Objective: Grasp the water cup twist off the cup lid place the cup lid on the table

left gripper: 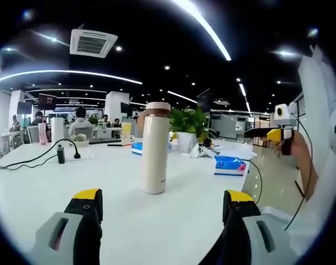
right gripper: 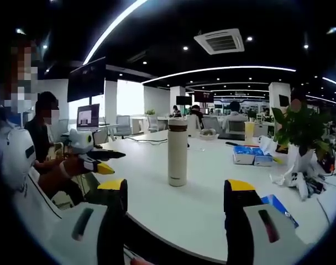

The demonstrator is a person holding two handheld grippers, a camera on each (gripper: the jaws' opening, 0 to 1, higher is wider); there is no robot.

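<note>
1. The water cup (left gripper: 155, 148) stands upright on the white tabletop (left gripper: 173, 221), its cup lid (left gripper: 157, 107) on top and apparently not yet loosened.
2. Seen along the left hand-held gripper (left gripper: 163, 205), the cup is at twelve o'clock, near but untouched; the jaws are spread and hold nothing.
3. The right hand-held gripper (right gripper: 176, 194) is likewise spread and empty, with the cup at twelve o'clock, farther off.
4. I judge the task is at the approach: one gripper must close round the body, the other reach the lid.
</note>
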